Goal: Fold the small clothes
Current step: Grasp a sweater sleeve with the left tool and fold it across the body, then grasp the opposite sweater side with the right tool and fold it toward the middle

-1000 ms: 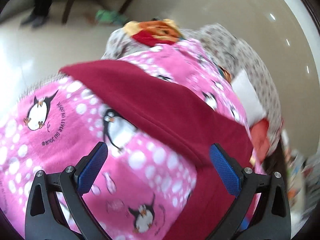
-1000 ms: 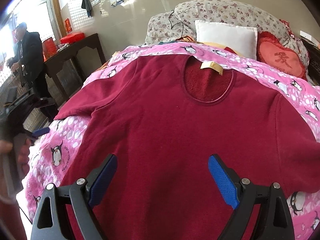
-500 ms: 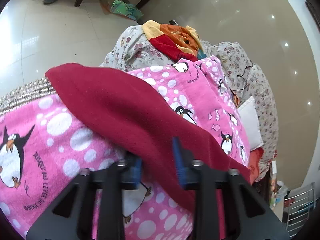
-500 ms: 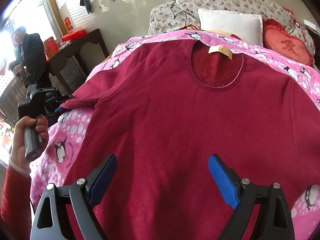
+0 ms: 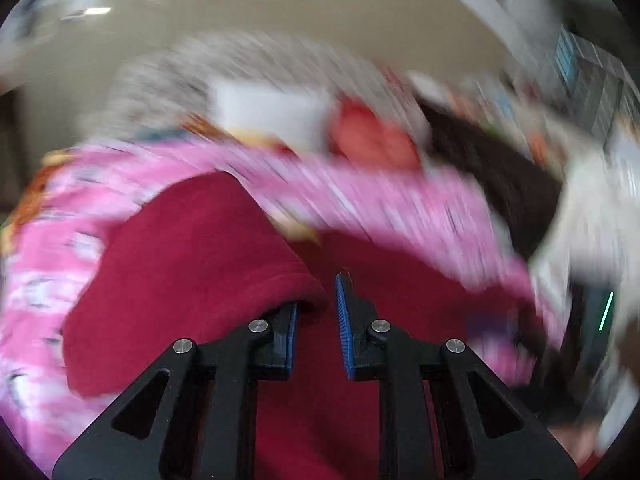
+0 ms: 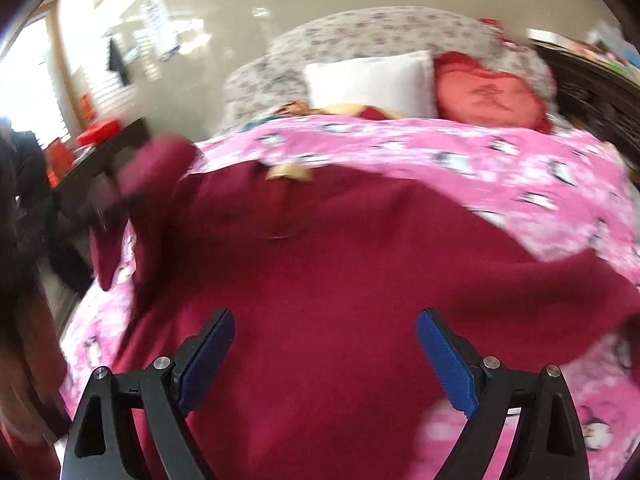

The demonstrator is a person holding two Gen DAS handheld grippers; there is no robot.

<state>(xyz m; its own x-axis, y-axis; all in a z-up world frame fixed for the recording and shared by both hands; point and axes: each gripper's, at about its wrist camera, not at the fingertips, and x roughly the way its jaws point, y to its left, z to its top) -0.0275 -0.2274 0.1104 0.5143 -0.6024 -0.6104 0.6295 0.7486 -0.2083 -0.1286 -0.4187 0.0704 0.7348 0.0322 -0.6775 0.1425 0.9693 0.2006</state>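
Note:
A dark red long-sleeved shirt (image 6: 340, 280) lies front up on a pink penguin blanket (image 6: 520, 168), its neck label (image 6: 288, 172) at the far side. My left gripper (image 5: 318, 300) is shut on the shirt's sleeve (image 5: 192, 248), and the cloth drapes over its left finger in a thick fold. In the right wrist view that sleeve (image 6: 160, 168) hangs lifted and blurred at the shirt's left side. My right gripper (image 6: 324, 356) hovers open above the shirt's lower body with nothing between its pads. Both views are motion-blurred.
At the head of the bed lie a white pillow (image 6: 372, 80), a red heart cushion (image 6: 488, 96) and a flowered quilt (image 6: 360, 32). A dark side table (image 6: 104, 148) and a person (image 6: 20, 168) are at the left. Dark furniture (image 5: 500, 168) flanks the bed's right.
The left gripper shut on the sleeve's edge, then rolled and swung it up over the shirt. The right gripper stayed open and shifted a little over the shirt.

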